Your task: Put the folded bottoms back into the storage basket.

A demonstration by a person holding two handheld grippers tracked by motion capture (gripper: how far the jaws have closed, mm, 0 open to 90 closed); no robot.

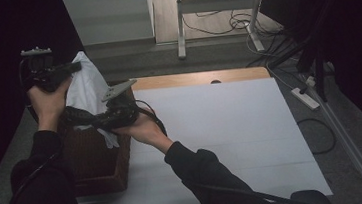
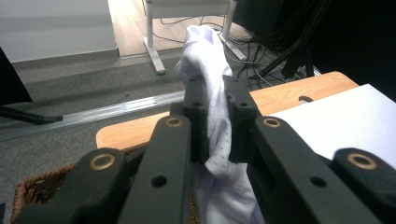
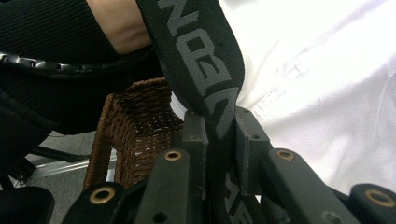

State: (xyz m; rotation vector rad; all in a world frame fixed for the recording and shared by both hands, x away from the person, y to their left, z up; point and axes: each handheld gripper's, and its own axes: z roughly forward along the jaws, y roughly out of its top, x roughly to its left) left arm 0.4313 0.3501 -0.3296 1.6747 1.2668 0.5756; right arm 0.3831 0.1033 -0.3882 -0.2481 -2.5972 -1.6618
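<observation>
We have the garment mid-lift over the basket: left claw pinches cloth, right claw pinches waistband. Next: carry it onto the table.

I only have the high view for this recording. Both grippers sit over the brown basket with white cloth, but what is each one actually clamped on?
Observer: In the left gripper view, the left gripper is shut on a fold of the white garment, which has a fine dotted pattern.
Operator: And the right one?
Observer: In the right gripper view, the right gripper is shut on a black elastic band with grey lettering, not on the white cloth itself.
Operator: Is the basket solid-sided?
Observer: No, the wicker basket is woven brown wicker, seen close behind that band.
</observation>
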